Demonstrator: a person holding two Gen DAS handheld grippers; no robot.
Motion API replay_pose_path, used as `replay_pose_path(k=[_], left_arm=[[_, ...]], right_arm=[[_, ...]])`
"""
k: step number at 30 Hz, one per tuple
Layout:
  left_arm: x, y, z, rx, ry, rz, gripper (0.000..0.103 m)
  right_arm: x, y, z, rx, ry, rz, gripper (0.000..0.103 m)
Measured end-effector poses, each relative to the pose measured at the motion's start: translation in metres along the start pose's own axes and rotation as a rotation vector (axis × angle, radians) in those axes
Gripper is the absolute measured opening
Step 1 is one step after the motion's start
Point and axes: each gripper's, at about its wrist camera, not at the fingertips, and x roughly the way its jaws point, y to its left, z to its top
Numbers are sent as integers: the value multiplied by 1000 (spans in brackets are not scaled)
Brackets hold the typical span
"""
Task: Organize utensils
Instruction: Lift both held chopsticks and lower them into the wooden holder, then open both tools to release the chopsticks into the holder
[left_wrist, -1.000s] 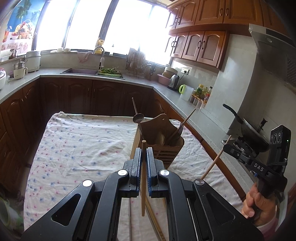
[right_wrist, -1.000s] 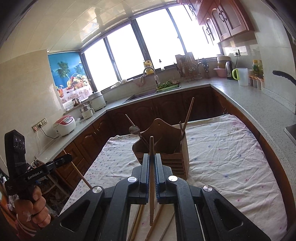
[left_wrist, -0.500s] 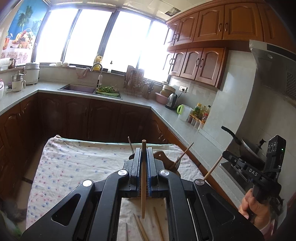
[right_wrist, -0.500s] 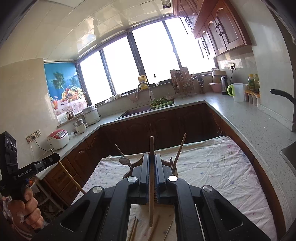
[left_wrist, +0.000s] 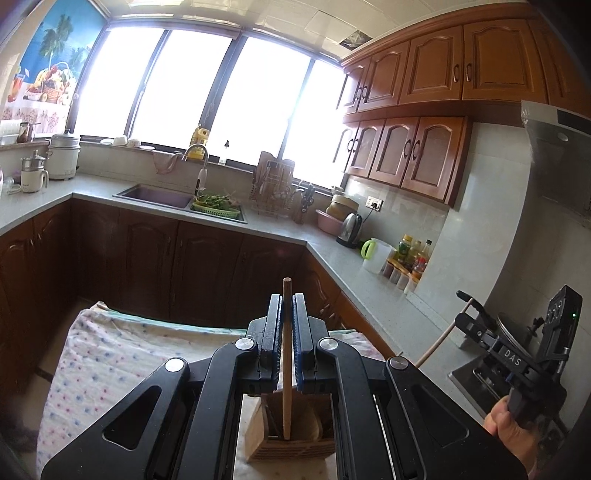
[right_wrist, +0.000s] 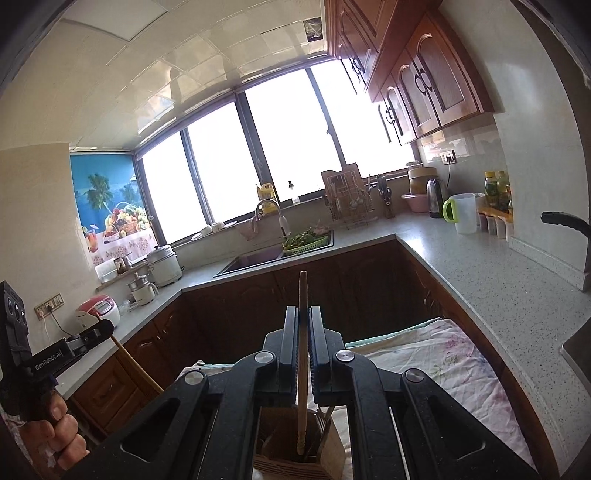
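Observation:
My left gripper (left_wrist: 286, 317) is shut on a wooden chopstick (left_wrist: 286, 354) held upright, its lower end hanging over the wooden utensil holder (left_wrist: 291, 439) below. My right gripper (right_wrist: 303, 328) is shut on another wooden chopstick (right_wrist: 302, 362), also upright, its lower end over the same holder (right_wrist: 295, 450), which has a fork (right_wrist: 325, 415) in it. Each gripper shows in the other's view: the right one (left_wrist: 466, 306) at the right edge, the left one (right_wrist: 101, 328) at the left edge.
The holder stands on a table under a dotted cloth (left_wrist: 103, 365). Dark cabinets and a grey counter (right_wrist: 491, 280) wrap around it, with a sink (left_wrist: 159, 194), a kettle (left_wrist: 350, 229), a jug (right_wrist: 461, 212) and a pan handle (right_wrist: 565, 221).
Both grippers have risen and moved in over the holder, each carrying its chopstick. The holder has dropped from mid-frame to beneath the jaws, and the loose chopsticks on the cloth are out of sight.

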Motion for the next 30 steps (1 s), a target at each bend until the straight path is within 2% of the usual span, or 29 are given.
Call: replay_pose_path(k=[6,11,16,22,30], left_arm=[[34,17,-30,-51,55,40,4],[50,27,-56,-73,93,43,4],[65,22,-74,-56,147,42,5],[66,14,-77,13,133,73,6],[67,17,-76,9,144,68,6]], right_arm=[[29,-16,-34,47,62,-5,5],[43,-25,-59,74,112,-15,5],[43,-23,-60,59,106,-19,5],[50,-14,-67,30,138,-19,5],[51,-16,-65,45,152,-17,5]])
